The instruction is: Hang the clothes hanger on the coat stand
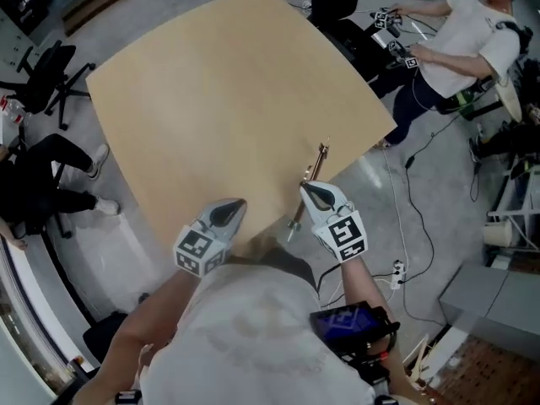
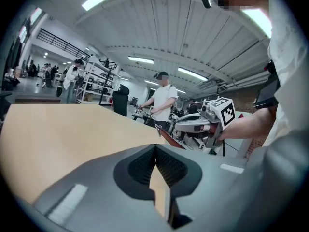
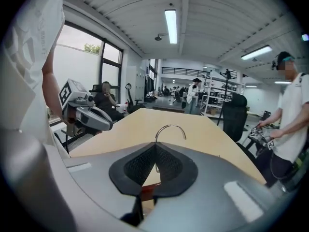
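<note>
Desk [image 1: 211, 99] fills most of the head view, a broad tan top whose near edge runs just ahead of the person's two hands. No coat stand can be picked out with any certainty in the three views, so which way it lies from the hands cannot be told. The right hand-held gripper [image 1: 315, 192] is over that near edge with its jaws fully together, clamped on the clothes hanger [image 1: 319, 163]; a reddish-brown strip of the hanger's body shows nipped low between the pads in the right gripper view. The left hand-held gripper [image 1: 229, 211] is just beside it, on the person's left, jaws also pressed together with nothing between them, only desk showing through the gap below the tips. The hanger is thus already with the right hand, and the left is near but apart from it. From the head view its long axis runs straight on from the right jaws, away from the person. The metal hook [image 3: 170, 128] rises just ahead of the jaw tips, arching over to the right with its mouth facing down, which is likely the end to lead toward the stand.
</note>
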Motion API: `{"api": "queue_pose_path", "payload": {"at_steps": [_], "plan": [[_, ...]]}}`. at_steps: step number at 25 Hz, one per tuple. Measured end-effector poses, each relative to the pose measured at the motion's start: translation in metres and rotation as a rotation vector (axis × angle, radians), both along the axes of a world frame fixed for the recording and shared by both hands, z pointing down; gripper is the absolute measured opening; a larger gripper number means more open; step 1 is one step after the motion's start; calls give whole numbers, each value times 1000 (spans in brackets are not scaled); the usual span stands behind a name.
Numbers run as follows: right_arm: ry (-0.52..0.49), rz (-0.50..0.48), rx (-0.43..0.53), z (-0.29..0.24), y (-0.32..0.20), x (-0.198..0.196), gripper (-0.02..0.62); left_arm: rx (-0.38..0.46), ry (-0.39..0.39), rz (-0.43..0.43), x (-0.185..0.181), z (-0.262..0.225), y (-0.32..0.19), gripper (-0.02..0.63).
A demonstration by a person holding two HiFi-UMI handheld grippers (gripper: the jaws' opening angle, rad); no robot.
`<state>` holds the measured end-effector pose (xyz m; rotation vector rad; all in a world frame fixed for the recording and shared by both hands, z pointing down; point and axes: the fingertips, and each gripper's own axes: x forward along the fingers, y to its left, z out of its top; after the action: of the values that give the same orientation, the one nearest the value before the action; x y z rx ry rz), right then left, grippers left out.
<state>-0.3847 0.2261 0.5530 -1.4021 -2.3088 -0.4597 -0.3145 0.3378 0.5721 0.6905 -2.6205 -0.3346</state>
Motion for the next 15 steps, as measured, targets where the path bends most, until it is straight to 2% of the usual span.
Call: {"api": "queue_pose_path", "payload": {"at_steps": [7, 11, 15], "plan": [[-26, 275, 1, -20, -82, 43, 12, 35, -22, 248, 11, -11, -69, 2], [-31, 398, -6, -26, -131, 69, 12, 35, 0, 365, 24, -3, -115, 2], [-44, 523, -12, -30, -181, 107, 12, 31, -11, 504, 43, -4, -169, 2]]}}
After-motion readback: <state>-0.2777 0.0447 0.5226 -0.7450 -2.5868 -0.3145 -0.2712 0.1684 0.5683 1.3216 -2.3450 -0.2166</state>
